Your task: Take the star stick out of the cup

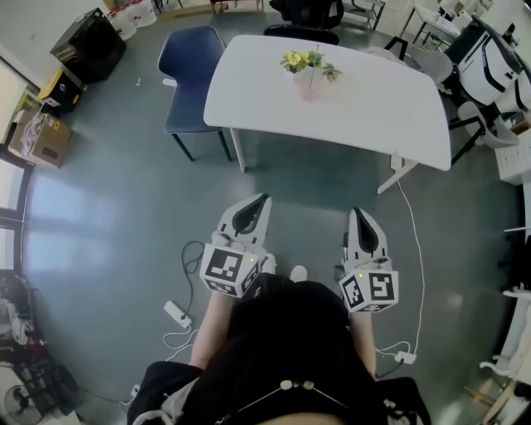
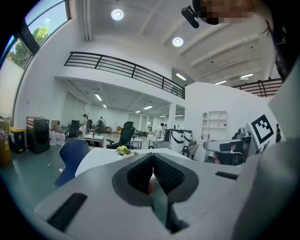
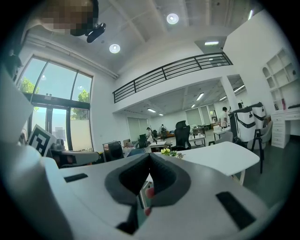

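A pale pink cup (image 1: 308, 86) with yellow-green sprigs and a thin stick stands at the far middle of the white table (image 1: 274, 91). The star stick itself is too small to make out. The same cup (image 2: 123, 151) shows far off in the left gripper view, and as a small yellow cluster (image 3: 169, 152) in the right gripper view. My left gripper (image 1: 264, 198) and right gripper (image 1: 356, 211) are held low, well short of the table, over the grey floor. Both have their jaws shut tip to tip with nothing between them.
A blue chair (image 1: 189, 73) stands at the table's left end and a black office chair (image 1: 305, 17) behind it. A white cable (image 1: 412, 249) runs across the floor from the table leg. A power strip (image 1: 177, 314) lies at my lower left. Boxes (image 1: 40, 137) line the left wall.
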Demonstrator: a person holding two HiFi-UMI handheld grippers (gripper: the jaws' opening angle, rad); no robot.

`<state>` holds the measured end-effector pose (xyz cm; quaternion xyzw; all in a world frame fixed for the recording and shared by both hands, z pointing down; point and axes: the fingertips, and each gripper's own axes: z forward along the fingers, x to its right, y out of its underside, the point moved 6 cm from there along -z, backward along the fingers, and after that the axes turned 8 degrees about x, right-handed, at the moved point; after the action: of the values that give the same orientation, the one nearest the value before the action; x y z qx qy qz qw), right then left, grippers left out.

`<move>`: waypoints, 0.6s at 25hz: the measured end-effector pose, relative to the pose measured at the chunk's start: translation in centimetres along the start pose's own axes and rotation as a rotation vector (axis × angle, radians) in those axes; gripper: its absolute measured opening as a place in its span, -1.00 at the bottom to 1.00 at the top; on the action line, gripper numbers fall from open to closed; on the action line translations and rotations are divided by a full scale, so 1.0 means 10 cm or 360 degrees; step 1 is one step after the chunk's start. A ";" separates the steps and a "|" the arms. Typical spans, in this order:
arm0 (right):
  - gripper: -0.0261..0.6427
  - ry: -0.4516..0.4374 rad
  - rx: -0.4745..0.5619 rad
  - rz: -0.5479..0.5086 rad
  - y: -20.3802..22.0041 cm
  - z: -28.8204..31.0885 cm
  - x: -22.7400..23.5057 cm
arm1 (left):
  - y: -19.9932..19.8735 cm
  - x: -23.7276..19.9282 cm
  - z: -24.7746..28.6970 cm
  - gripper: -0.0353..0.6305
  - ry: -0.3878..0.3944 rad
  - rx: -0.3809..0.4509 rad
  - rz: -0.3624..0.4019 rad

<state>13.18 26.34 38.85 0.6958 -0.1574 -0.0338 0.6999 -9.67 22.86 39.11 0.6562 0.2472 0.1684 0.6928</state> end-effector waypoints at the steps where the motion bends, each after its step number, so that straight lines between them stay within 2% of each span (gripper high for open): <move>1: -0.92 -0.0004 0.0002 0.0021 0.01 0.01 0.00 | 0.01 -0.01 0.00 -0.88 -0.0005 -0.0001 0.0003; 5: -0.92 0.0014 -0.0006 0.0038 0.05 0.08 -0.03 | 0.01 -0.12 0.01 -0.88 -0.0002 -0.0009 0.0018; 15: -0.92 0.0070 -0.0003 0.0058 0.18 0.29 -0.27 | 0.05 -0.45 0.01 -0.87 0.0106 0.0026 -0.0011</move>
<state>9.47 24.29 40.09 0.6929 -0.1545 -0.0060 0.7043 -13.24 20.28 40.12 0.6549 0.2740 0.1858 0.6794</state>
